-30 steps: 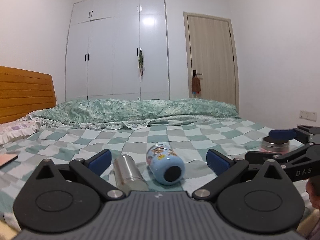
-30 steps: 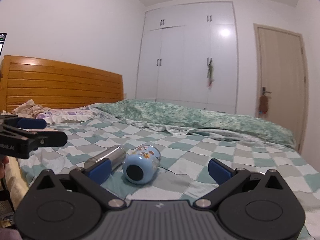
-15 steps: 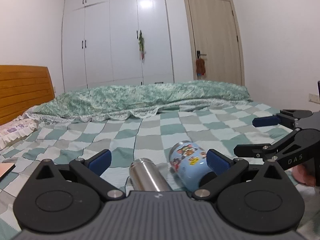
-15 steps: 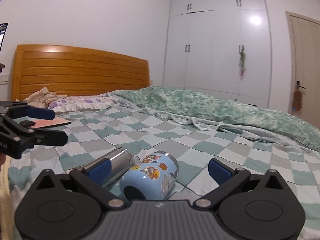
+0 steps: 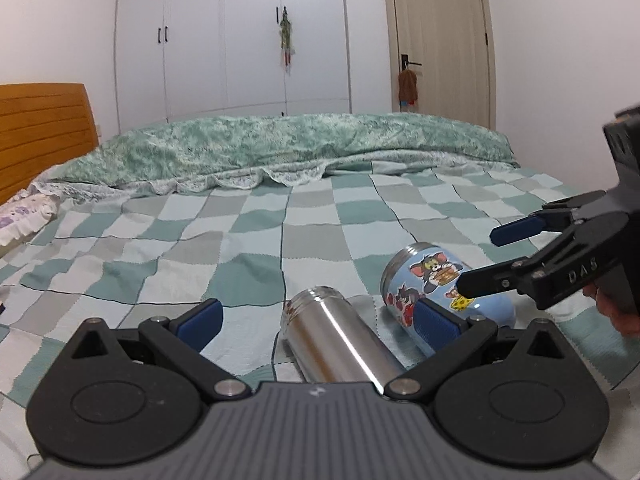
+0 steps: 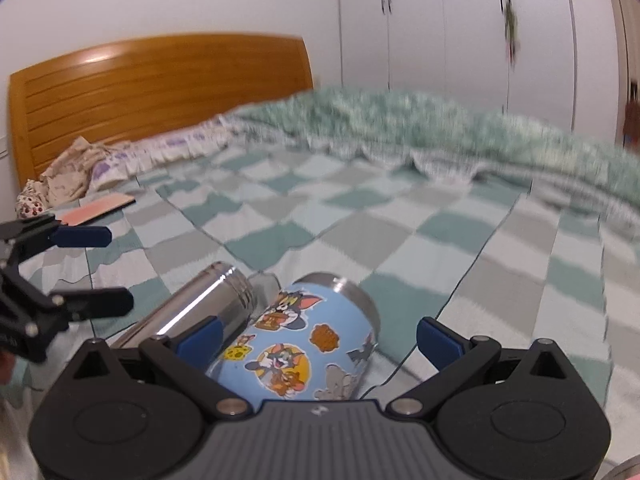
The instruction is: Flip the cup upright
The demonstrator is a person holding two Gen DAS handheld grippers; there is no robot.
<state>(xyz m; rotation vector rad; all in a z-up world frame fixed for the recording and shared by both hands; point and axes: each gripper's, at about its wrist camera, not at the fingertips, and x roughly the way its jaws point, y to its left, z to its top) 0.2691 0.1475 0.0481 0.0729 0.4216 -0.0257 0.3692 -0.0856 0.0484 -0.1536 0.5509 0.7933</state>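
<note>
A blue cartoon-printed cup (image 6: 304, 344) lies on its side on the checked bedspread, its steel rim pointing away from me; it also shows in the left wrist view (image 5: 432, 280). A steel flask (image 5: 340, 344) lies beside it, touching it in the right wrist view (image 6: 192, 312). My left gripper (image 5: 318, 318) is open, its fingers either side of the flask. My right gripper (image 6: 318, 334) is open around the blue cup's body, not closed on it. Each gripper shows in the other's view: the right gripper (image 5: 486, 258) and the left gripper (image 6: 106, 270).
A rumpled green quilt (image 5: 280, 148) lies across the far side of the bed. A wooden headboard (image 6: 160, 96), pillows and a pink flat object (image 6: 100, 208) are at the left. White wardrobes (image 5: 236, 40) and a door (image 5: 440, 36) stand behind.
Both grippers have moved forward and down onto the objects. The right gripper now straddles the blue cup and the left gripper straddles the steel flask. The cups have not moved.
</note>
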